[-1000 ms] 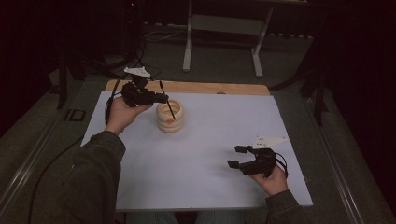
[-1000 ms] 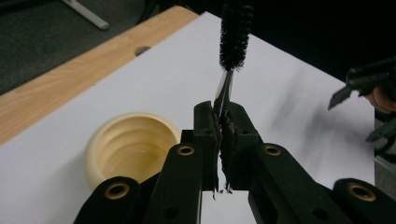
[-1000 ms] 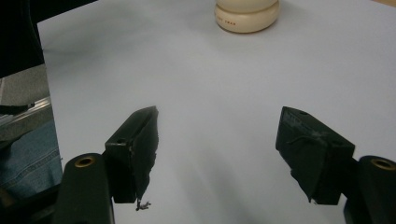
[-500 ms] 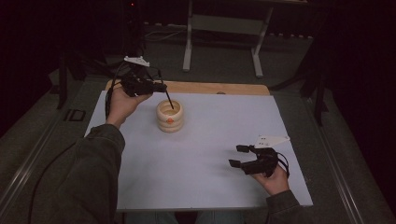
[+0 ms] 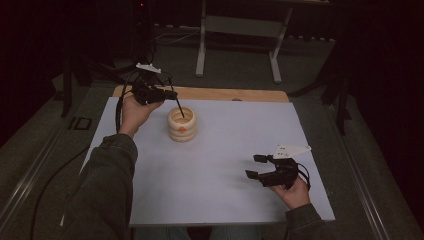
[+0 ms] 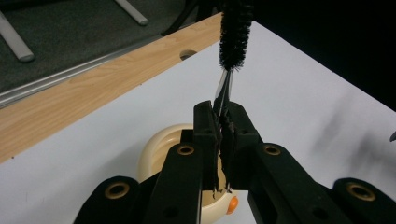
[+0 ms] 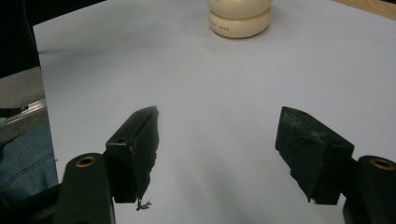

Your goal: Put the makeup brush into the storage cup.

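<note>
Dim surroundings hide detail beyond the white desk (image 5: pixel 225 165). Left gripper (image 6: pixel 223 135) fingers pinch a bristly brush (image 6: pixel 233 32) above a ribbed cream pot (image 5: pixel 182 124); right gripper (image 7: pixel 219 154) fingers spread.

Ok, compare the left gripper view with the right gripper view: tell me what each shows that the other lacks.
Left gripper view alone: the left gripper shut on a thin black bristle brush, and the light wooden table edge. Right gripper view alone: the right gripper open, nothing between its jaws, and blue denim cloth at the left. Both: the cream ribbed ceramic pot on the white sheet.
</note>
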### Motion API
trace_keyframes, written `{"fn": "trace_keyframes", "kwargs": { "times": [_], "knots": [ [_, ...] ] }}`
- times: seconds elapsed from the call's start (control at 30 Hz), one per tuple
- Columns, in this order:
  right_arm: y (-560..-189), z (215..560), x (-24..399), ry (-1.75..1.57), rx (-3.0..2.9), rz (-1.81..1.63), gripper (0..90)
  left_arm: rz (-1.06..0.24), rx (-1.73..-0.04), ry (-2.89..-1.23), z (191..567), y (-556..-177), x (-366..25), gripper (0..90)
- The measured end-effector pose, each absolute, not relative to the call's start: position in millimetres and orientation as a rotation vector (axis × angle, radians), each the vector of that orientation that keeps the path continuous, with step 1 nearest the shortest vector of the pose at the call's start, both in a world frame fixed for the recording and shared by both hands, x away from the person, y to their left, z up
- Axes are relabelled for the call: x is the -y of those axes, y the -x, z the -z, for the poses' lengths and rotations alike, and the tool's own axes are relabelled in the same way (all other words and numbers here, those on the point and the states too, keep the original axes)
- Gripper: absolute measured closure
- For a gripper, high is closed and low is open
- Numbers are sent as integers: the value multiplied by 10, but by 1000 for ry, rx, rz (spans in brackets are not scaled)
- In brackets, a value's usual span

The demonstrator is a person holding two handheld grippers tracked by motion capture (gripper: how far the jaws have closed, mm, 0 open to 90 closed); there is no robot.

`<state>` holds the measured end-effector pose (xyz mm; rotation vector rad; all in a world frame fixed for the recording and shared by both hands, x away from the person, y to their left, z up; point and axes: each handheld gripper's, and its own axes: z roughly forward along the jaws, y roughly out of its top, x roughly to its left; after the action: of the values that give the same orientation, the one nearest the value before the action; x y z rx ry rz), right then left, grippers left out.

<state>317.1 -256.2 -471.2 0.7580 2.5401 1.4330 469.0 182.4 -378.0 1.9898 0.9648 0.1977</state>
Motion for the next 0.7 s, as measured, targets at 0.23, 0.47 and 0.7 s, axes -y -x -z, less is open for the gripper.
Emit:
{"fn": "trace_keyframes", "kwargs": {
  "times": [0.23,0.47,0.7],
  "knots": [
    [-3173,4708,2560,-757,-2543,-1436,298,-186,-988,-1975,3913,-4692,-1844,857],
    [-3177,4712,2551,-757,-2547,-1431,298,-169,-995,-1980,4041,-4691,-1803,857],
    [-3178,4717,2556,-757,-2548,-1427,298,-163,-1022,-1993,4200,-4684,-1790,857]
  ]
}}
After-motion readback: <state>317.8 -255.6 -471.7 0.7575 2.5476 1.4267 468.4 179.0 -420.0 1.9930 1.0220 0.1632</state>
